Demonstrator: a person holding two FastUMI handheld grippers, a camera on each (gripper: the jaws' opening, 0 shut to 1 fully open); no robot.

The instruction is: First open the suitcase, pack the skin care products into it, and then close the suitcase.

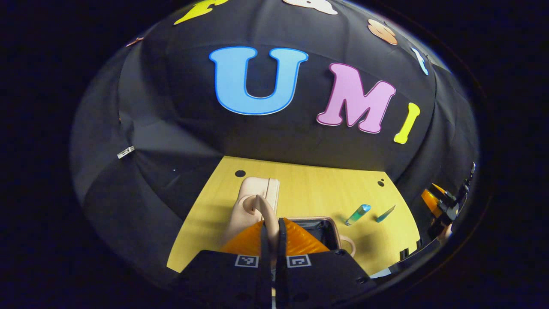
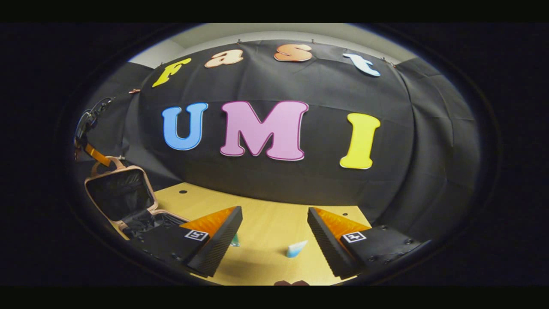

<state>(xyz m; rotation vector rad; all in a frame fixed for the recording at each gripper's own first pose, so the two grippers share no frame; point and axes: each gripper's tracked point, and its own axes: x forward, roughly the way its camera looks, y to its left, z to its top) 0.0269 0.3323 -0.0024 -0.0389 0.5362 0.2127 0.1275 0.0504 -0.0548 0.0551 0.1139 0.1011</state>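
A: Left gripper view first. What is the left gripper [image 1: 271, 231] doing?
B: Its two fingers are pressed together on the handle [image 1: 262, 208] of the lid [image 1: 257, 201], holding the lid raised on end. Below and right of the fingers lies the base [image 1: 319, 229] of the suitcase, open, with a dark lining.
A: And the products?
B: Two lie on the table [image 1: 309, 189], right of the case and apart from it: a teal tube [image 1: 357, 214] and, just beside that, a smaller teal sachet [image 1: 385, 213]. At the right edge the right gripper [image 1: 446, 206] shows above the table's edge, with part of a hand under it.
A: Now the right gripper view.
B: The right gripper [image 2: 274, 240] stands wide open, with nothing between its fingers, above the table [image 2: 266, 223]. Between the fingers, on the wood, lies the sachet [image 2: 297, 248]. The tube [image 2: 235, 240] peeks out just beside the left-hand finger, mostly hidden by it.
A: The suitcase?
B: Far left. The lid [image 2: 120, 193] is up, its dark inside facing the camera, and the left gripper [image 2: 92, 148] grips its handle [image 2: 112, 162] from above. The base [image 2: 148, 221] sits under it, partly behind the finger.
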